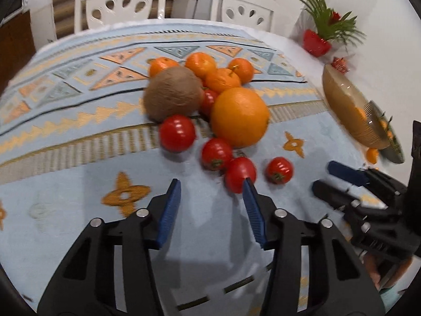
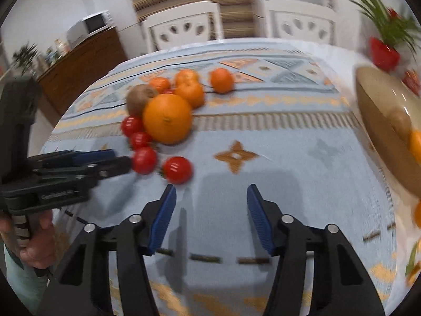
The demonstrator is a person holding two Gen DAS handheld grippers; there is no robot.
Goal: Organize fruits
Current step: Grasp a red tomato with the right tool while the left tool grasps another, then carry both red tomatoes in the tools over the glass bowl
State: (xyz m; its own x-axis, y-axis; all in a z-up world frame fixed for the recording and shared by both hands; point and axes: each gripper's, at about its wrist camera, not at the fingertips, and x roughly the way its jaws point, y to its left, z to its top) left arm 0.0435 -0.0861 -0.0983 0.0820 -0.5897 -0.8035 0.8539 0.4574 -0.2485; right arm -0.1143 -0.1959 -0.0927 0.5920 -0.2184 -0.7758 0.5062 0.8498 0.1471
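Observation:
A pile of fruit lies on the blue patterned tablecloth: a brown coconut (image 1: 173,93), a big orange (image 1: 239,117), several tangerines (image 1: 200,64) behind them and several red tomatoes (image 1: 177,133) in front. My left gripper (image 1: 210,183) is open and holds nothing; its right fingertip is just in front of one tomato (image 1: 240,172). My right gripper (image 2: 211,187) is open over bare cloth, just right of the nearest tomato (image 2: 176,169). An amber glass bowl (image 2: 381,121) at the right holds some orange fruit.
Two white chairs (image 1: 121,2) stand behind the table's far edge. A plant in a red pot (image 1: 317,42) sits at the far right corner by the bowl (image 1: 350,105). A wooden sideboard with a microwave (image 2: 89,25) is off to the left.

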